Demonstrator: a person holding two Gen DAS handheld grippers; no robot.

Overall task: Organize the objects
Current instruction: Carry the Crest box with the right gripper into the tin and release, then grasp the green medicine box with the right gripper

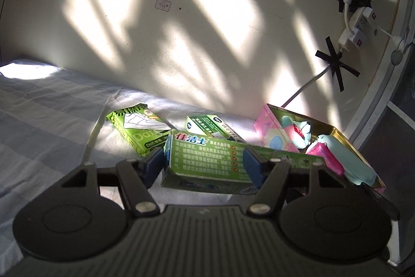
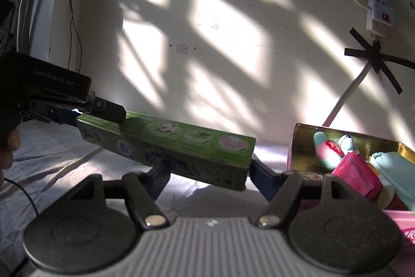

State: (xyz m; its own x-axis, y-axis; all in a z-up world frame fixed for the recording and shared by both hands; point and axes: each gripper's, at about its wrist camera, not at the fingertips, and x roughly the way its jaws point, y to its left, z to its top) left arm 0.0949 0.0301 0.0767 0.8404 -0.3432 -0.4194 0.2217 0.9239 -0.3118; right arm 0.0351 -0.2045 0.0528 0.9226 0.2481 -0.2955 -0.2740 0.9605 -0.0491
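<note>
Clamping toothpaste box (image 1: 207, 160) ends: left gripper (image 1: 202, 162), right gripper (image 2: 207, 173); only left view shows wipes pack (image 1: 137, 129)

Both wrist cams close, face wall, share toothpaste box (image 1: 205, 160)

Hard window-light patches, fisheye-bent edges

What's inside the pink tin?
The pink tin holds a small plush toy, a pink pouch and a pale teal pouch. They cover most of the gold bottom, so anything beneath them is hidden.
</note>
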